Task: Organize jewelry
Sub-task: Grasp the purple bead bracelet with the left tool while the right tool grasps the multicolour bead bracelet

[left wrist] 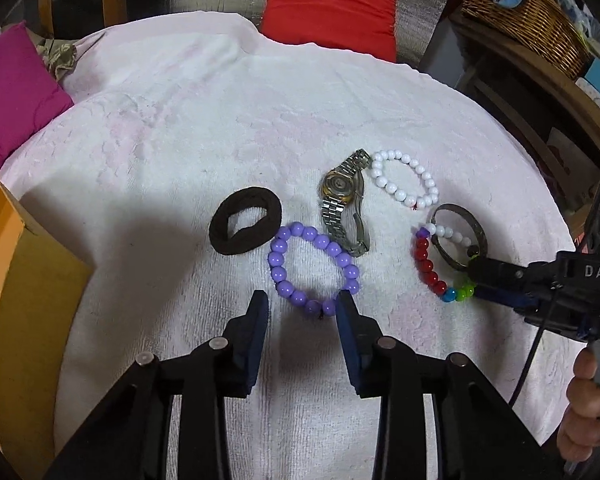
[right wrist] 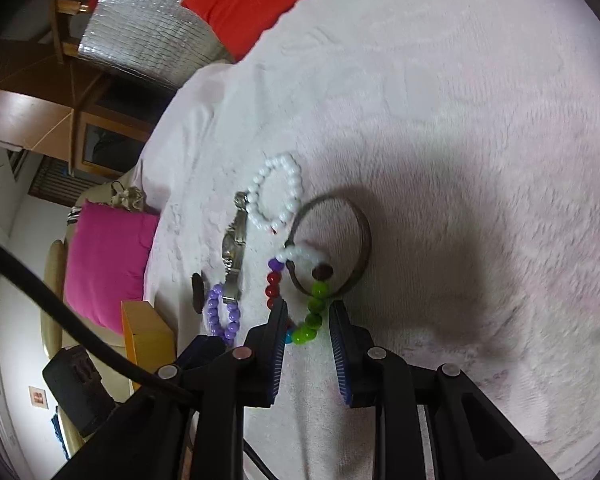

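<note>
Left tool [left wrist: 302, 304]: pitched steeply down over the white towel [left wrist: 180, 128], jaws apart, straddling the near arc of the purple bead bracelet [left wrist: 314, 268], pads not pressing. Right tool [right wrist: 306, 320]: angled down, jaws apart around the green beads of the multicoloured bracelet [right wrist: 300, 300], which overlaps the metal bangle [right wrist: 360, 248].

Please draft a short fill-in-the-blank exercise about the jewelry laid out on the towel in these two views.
1. The left gripper has its fingers on either side of the near end of the ______ bead bracelet.
2. The wristwatch lies between the black hair tie and the ______ bead bracelet.
3. The multicolored bracelet overlaps a dark metal ______.
4. The right gripper brackets the bracelet's ______ beads.

Missing words: purple; white; bangle; green
</note>
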The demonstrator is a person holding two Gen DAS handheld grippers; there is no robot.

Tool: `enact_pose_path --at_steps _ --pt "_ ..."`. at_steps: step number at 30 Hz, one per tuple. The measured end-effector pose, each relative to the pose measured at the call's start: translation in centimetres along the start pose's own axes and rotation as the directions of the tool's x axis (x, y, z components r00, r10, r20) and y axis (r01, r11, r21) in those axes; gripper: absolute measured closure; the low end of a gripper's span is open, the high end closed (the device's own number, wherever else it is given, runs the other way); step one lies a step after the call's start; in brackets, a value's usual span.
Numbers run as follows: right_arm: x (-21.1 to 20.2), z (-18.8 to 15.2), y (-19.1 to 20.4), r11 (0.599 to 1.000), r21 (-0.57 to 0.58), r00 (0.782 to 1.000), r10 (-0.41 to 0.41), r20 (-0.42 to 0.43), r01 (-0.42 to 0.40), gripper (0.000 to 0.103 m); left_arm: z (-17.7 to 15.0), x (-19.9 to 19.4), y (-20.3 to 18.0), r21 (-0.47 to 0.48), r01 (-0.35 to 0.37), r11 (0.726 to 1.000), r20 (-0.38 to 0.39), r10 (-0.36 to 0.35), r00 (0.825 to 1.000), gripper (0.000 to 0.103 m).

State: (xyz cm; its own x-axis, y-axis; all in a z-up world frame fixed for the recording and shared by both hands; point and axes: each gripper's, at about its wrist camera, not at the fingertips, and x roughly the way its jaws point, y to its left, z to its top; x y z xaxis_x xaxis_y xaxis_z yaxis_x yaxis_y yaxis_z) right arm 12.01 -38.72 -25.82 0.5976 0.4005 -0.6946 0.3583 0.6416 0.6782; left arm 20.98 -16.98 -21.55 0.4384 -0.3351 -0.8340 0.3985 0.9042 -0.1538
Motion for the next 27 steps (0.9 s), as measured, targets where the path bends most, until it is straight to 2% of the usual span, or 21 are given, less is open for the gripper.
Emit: enact_pose_path --at_steps 5,6,7,10,11,15,20,23,27 --pt "0.6 -0.3 0.4 1.000 0.014 0.999 -0.019 0.028 0.019 0.078 0.1 0.3 0.0 -0.009 0.009 1.000 0.000 -0.009 1.000 0.069" --pt "0.6 -0.3 0.3 1.000 0.020 0.999 -0.020 0.034 0.019 0.082 0.1 0.3 0.0 -0.006 0.007 1.000 0.004 -0.007 1.000 0.070" --pt "0.7 -0.4 0.4 0.999 0.018 0.999 -0.028 0.040 0.027 0.084 0.1 0.3 -0.1 0.000 0.004 1.000 0.010 -0.004 1.000 0.074" --pt "0.5 -0.6 0.5 0.999 0.004 0.997 -0.054 0.049 0.054 0.091 0.1 0.1 -0.1 0.011 0.023 1.000 0.015 -0.023 1.000 0.097" --pt "0.4 -0.7 0.4 0.998 0.002 0.997 -0.058 0.050 0.057 0.091 0.0 0.2 0.0 0.005 0.053 0.999 0.006 -0.053 0.999 0.097" --pt "-0.3 -1.0 0.4 0.998 -0.009 0.997 -0.063 0.047 0.064 0.092 -0.4 -0.1 -0.4 0.035 0.064 0.997 0.008 -0.064 0.998 0.098" --pt "-1.8 -1.6 0.4 0.998 -0.041 0.997 -0.051 0.053 0.053 0.092 -0.9 -1.2 -0.3 0.043 0.126 0.991 0.018 -0.126 0.992 0.099" --pt "-2.9 -2.0 0.4 0.998 -0.054 0.997 -0.027 0.066 0.031 0.092 -1.0 -1.9 0.1 0.051 0.105 0.993 0.043 -0.108 0.993 0.099" --pt "-4.0 -2.5 0.6 0.997 -0.070 0.996 -0.003 0.084 0.009 0.092 -0.7 -1.6 1.4 -0.013 0.096 0.995 0.027 -0.096 0.995 0.098"
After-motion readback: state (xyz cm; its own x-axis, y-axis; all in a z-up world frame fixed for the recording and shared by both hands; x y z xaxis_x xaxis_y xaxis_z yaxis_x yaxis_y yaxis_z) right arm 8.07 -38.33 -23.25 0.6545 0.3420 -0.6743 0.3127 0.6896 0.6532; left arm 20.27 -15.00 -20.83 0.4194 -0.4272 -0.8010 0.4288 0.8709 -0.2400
